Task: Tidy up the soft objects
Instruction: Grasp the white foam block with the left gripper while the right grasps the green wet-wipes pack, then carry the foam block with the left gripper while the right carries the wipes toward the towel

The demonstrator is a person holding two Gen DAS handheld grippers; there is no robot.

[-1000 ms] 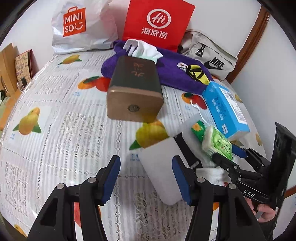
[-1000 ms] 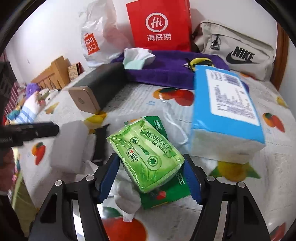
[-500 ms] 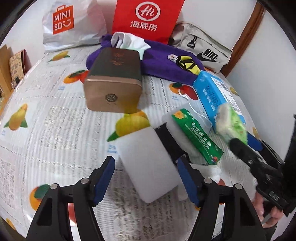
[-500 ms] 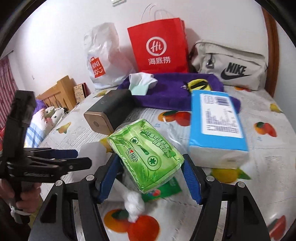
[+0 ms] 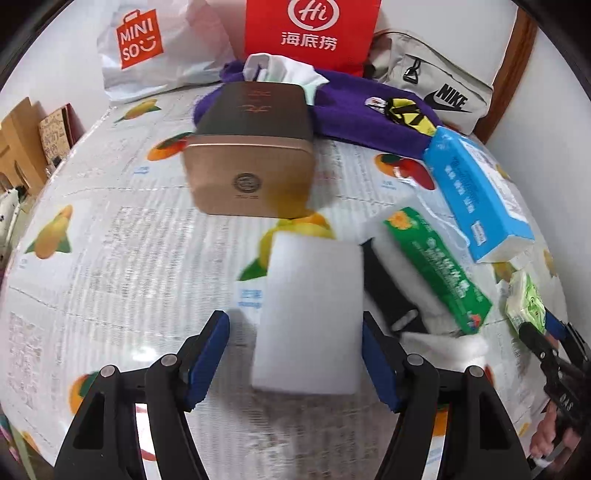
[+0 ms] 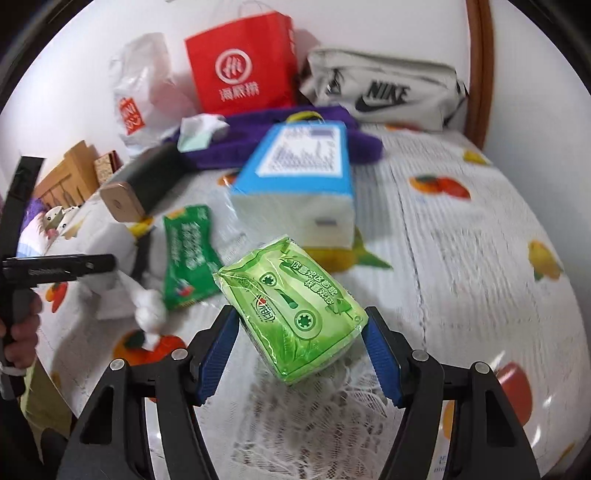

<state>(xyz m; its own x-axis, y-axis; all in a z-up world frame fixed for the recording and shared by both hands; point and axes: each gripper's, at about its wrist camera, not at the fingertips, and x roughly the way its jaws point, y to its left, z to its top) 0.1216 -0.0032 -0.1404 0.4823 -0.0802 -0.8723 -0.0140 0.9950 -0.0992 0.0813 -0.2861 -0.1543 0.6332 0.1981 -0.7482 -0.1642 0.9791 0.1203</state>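
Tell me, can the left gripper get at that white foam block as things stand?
Probably yes. The left gripper is open, and the white foam block already sits between its fingers with nothing on top of it. The black strap lies close beside the block and might get pinched too.

A red paper bag [image 5: 309, 33] stands against the wall between a white Miniso bag [image 5: 147, 48] and a grey Nike pouch [image 5: 436, 92]. A fruit-print cloth [image 5: 110, 240] covers the tabletop. A bronze tin [image 5: 251, 151] lies on it.
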